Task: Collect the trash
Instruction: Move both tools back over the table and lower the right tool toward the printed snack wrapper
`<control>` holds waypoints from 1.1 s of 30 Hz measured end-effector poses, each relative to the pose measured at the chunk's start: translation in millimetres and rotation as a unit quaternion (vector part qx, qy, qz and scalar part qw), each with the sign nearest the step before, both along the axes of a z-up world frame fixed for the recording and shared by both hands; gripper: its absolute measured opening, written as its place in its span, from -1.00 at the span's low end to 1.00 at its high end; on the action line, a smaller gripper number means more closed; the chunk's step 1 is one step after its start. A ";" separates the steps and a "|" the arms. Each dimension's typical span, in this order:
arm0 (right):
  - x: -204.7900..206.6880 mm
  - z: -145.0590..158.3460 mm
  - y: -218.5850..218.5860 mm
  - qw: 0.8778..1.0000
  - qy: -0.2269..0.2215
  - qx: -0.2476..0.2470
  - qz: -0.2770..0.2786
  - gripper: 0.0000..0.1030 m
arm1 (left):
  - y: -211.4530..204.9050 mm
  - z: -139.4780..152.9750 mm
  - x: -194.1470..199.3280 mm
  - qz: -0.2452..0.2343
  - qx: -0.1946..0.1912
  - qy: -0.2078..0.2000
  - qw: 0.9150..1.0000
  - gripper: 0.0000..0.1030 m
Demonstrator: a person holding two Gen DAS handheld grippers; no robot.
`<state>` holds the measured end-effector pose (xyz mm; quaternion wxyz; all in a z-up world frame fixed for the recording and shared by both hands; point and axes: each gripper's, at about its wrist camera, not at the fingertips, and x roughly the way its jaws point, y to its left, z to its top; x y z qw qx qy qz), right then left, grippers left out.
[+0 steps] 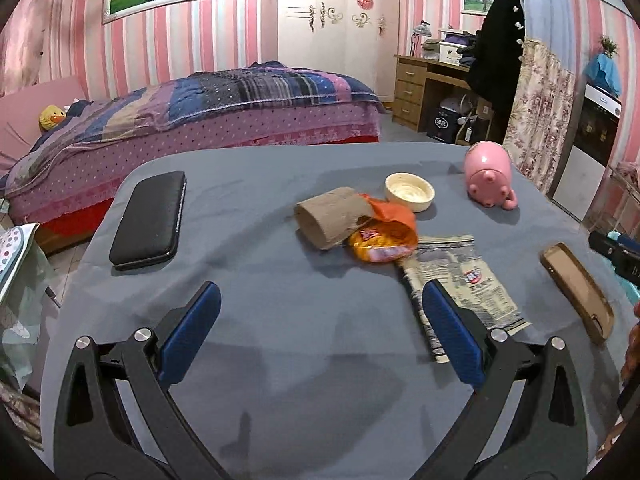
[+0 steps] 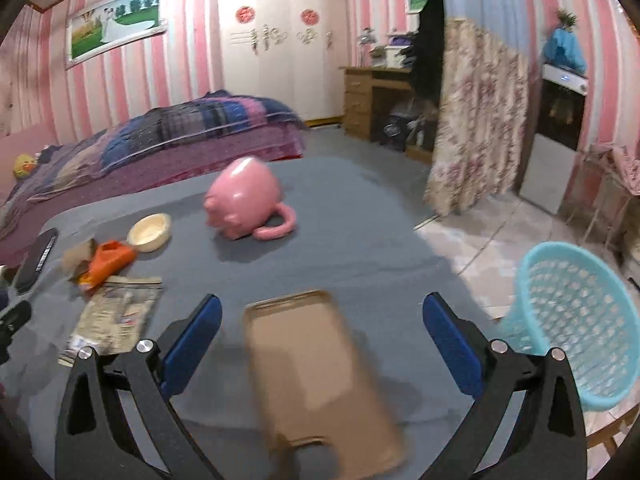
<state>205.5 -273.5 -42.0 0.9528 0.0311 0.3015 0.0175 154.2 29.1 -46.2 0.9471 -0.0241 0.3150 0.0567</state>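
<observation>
A cardboard tube [image 1: 330, 222], an orange snack bag [image 1: 382, 236] and a flat printed wrapper [image 1: 468, 284] lie together mid-table; they also show in the right wrist view: the tube [image 2: 78, 260], the bag [image 2: 108, 262], the wrapper [image 2: 116, 312]. My left gripper [image 1: 320, 320] is open and empty above the grey table, its right finger over the wrapper's near edge. My right gripper [image 2: 322, 328] is open and empty above a brown phone case [image 2: 316, 376]. A light blue mesh basket [image 2: 576, 320] stands on the floor right of the table.
On the grey table [image 1: 280, 380] are a black case [image 1: 150, 220], a cream bowl [image 1: 410, 192], a pink pig-shaped mug [image 1: 488, 174] and the brown phone case [image 1: 578, 290]. A bed [image 1: 180, 120] stands beyond; a desk and floral curtain at right.
</observation>
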 end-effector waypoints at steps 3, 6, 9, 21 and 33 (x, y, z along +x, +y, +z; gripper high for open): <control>3.5 -4.3 24.8 0.999 0.010 0.013 0.034 0.91 | 8.7 -3.4 -2.8 0.005 0.004 0.001 1.000 0.89; 9.7 -12.6 66.0 0.996 0.027 -0.008 0.085 0.91 | 19.2 -6.6 -5.0 0.008 0.000 0.007 1.000 0.89; 14.6 -23.3 94.7 0.991 0.052 -0.012 0.119 0.88 | 31.2 -8.4 -7.4 0.015 -0.002 0.010 1.000 0.89; 14.0 -49.4 146.5 0.973 0.105 -0.059 0.196 -0.40 | 49.7 -12.3 -6.7 0.031 -0.010 0.017 0.999 0.89; 11.6 -19.9 89.7 0.984 0.054 -0.034 0.165 -0.92 | 7.5 3.7 7.9 -0.002 -0.005 0.015 1.000 0.89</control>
